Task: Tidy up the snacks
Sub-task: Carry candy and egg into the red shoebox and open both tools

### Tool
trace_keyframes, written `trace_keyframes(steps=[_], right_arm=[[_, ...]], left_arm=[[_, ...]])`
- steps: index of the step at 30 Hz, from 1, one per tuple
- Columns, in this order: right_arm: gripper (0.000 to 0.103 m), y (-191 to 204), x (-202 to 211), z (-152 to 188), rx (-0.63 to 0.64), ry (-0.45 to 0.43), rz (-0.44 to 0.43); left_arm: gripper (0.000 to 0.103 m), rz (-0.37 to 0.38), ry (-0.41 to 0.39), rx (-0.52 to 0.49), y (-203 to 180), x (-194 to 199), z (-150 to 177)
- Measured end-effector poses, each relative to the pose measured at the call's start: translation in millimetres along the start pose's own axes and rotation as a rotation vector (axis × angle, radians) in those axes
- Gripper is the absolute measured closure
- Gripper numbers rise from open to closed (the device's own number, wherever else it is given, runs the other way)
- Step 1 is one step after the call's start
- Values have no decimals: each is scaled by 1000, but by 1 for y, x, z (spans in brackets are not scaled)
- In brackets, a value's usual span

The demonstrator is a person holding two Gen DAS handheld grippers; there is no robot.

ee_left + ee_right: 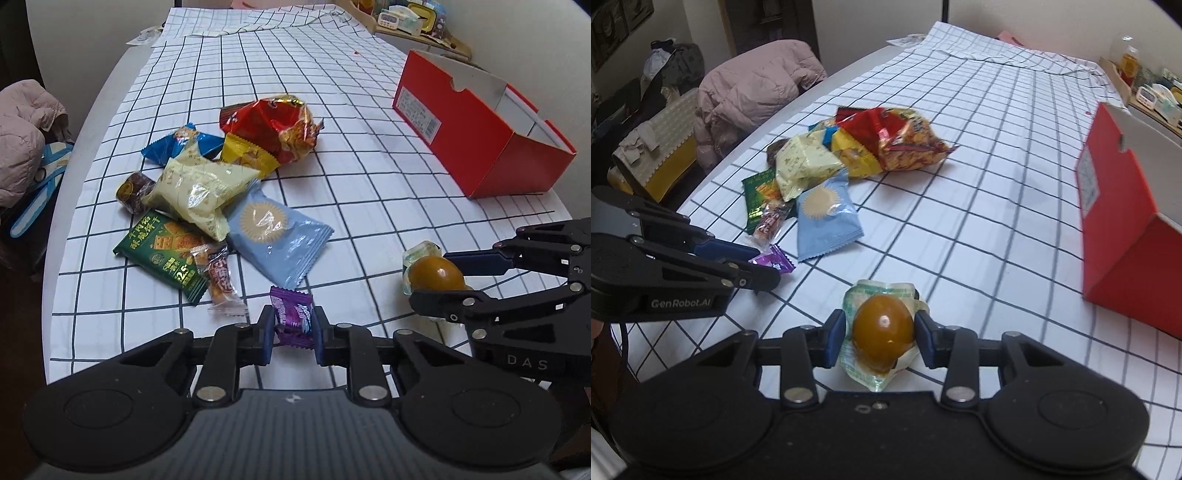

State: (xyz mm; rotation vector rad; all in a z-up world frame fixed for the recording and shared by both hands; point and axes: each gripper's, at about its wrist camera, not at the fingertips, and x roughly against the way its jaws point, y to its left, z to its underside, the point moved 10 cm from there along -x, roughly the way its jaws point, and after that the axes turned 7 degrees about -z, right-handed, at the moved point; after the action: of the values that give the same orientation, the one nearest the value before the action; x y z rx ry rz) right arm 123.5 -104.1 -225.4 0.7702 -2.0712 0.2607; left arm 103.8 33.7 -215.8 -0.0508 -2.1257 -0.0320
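Both pickups look done: the left hand-held gripper pinches a purple candy, the right hand-held gripper clamps a packaged brown egg, just above the surface, so next each needs carrying to the red box

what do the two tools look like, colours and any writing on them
Both are matte black linkage tools with silver rivets at the joints and dark blue pads on the fingers. The left tool has two round black discs on its body and white "GenRobot.AI" lettering on its side, seen in the right wrist view. The right tool is built the same; its side shows "DAS" lettering. A thin black cable hangs below the left one.
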Motion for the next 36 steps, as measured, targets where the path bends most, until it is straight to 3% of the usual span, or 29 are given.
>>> trace_keyframes(steps=[9,20,30,36], right_arm=[[64,-19,43,-19,-30,-74,39],[64,-67,95,-48,-107,-165,106],[64,-125,134,-72,-123,-246,193],[64,-169,145,-73,-150,-254,248]], left_arm=[[83,31,-87,-31,-21,29,-34],[83,62,-191,-80,-59,61,-101],[83,120,-278,-161,-124,78,-162],[83,150,-285,-208,-169,71,-185]])
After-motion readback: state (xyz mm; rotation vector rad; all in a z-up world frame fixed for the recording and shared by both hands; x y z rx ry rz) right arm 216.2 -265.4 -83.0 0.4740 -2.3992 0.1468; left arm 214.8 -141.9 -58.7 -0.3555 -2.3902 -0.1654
